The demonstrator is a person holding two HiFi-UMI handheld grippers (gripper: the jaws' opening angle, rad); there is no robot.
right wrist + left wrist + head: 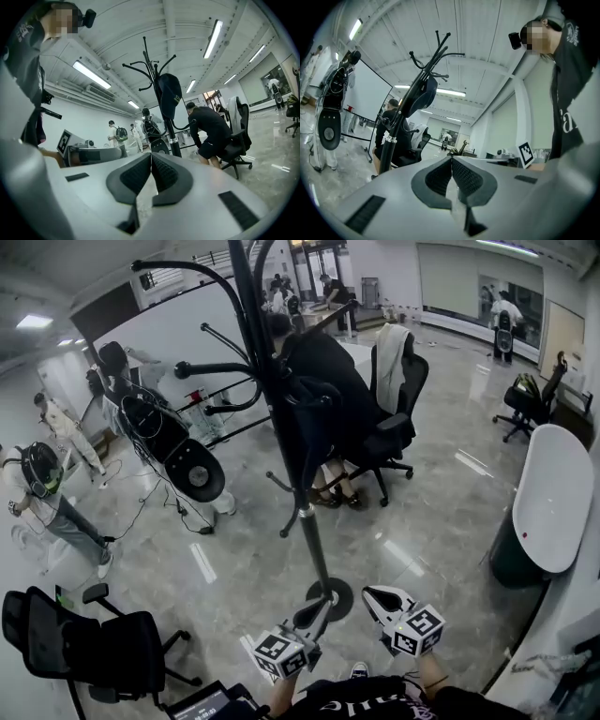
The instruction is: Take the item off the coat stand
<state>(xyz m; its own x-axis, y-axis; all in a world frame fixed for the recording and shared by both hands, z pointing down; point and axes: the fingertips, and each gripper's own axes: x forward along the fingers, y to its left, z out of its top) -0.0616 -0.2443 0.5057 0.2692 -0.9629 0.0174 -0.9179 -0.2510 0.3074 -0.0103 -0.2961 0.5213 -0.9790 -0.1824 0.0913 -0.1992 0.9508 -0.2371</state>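
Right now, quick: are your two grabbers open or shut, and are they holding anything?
Left gripper: shut, holding nothing.
Right gripper: shut, holding nothing.

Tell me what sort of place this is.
Probably an open-plan office or lab hall: wheeled office chairs, a whiteboard on a stand, ceiling strip lights and a wide polished floor.

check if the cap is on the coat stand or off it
On: the dark cap hangs from an upper hook of the coat stand, well clear of the floor.
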